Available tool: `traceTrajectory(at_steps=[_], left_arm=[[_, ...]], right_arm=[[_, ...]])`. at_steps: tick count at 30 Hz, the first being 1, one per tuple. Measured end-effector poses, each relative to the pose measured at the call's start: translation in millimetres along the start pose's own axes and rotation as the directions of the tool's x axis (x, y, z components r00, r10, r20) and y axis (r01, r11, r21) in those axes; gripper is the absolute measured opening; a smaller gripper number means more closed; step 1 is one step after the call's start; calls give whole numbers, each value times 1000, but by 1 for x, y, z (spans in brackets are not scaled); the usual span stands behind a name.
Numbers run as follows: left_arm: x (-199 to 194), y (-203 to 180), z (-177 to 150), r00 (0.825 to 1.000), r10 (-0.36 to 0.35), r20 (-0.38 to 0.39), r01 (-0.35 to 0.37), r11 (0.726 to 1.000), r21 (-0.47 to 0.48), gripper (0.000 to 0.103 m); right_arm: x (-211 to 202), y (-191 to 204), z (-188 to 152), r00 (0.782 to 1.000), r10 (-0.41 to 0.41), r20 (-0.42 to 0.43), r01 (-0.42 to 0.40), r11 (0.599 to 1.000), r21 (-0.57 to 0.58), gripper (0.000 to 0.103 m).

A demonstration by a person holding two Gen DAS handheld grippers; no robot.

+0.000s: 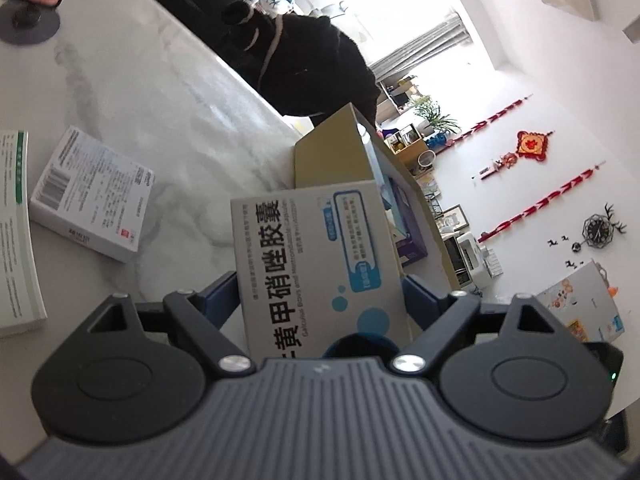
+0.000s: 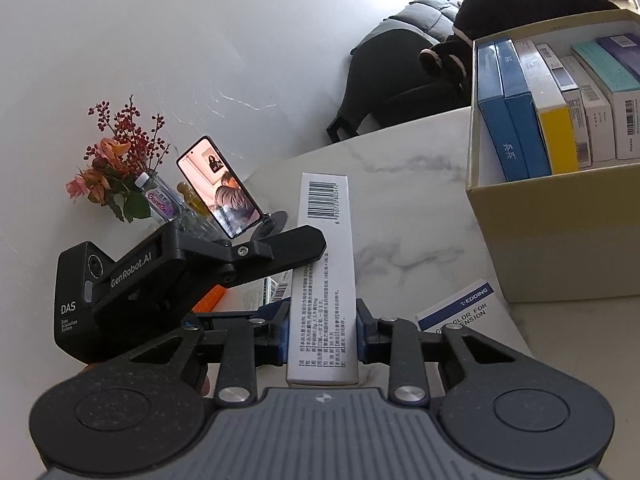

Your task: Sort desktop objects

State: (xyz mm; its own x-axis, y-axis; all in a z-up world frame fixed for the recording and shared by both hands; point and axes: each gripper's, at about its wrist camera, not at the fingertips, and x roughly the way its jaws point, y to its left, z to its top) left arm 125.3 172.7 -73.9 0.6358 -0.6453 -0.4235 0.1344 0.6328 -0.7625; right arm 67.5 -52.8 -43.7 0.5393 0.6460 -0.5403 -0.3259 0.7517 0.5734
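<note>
Both hand-held grippers, left (image 1: 320,280) and right (image 2: 322,316), clamp medicine boxes above marble tabletop (image 1: 168,112).

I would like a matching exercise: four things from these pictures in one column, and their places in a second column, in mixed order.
Things:
1. white medicine box with blue circles
2. narrow white carton with a barcode
3. yellow-ended flat box
4. smartphone with a lit screen

Places:
A. upright inside the tan cardboard box
B. on a round stand beside the flowers
C. between the fingers of the left gripper
D. between the fingers of the right gripper

Pairs: 1-C, 2-D, 3-A, 4-B
</note>
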Motion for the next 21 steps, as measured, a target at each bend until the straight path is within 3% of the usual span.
traceTrajectory(at_steps=[14,21], left_arm=[[-21,-1,1,998,31,46,-32,999,30,91],[-24,3,2,994,93,56,-97,993,61,92]], right_arm=[[-42,-11,14,996,-19,91,14,998,55,32],[-88,-30,36,977,-74,200,60,995,77,32]])
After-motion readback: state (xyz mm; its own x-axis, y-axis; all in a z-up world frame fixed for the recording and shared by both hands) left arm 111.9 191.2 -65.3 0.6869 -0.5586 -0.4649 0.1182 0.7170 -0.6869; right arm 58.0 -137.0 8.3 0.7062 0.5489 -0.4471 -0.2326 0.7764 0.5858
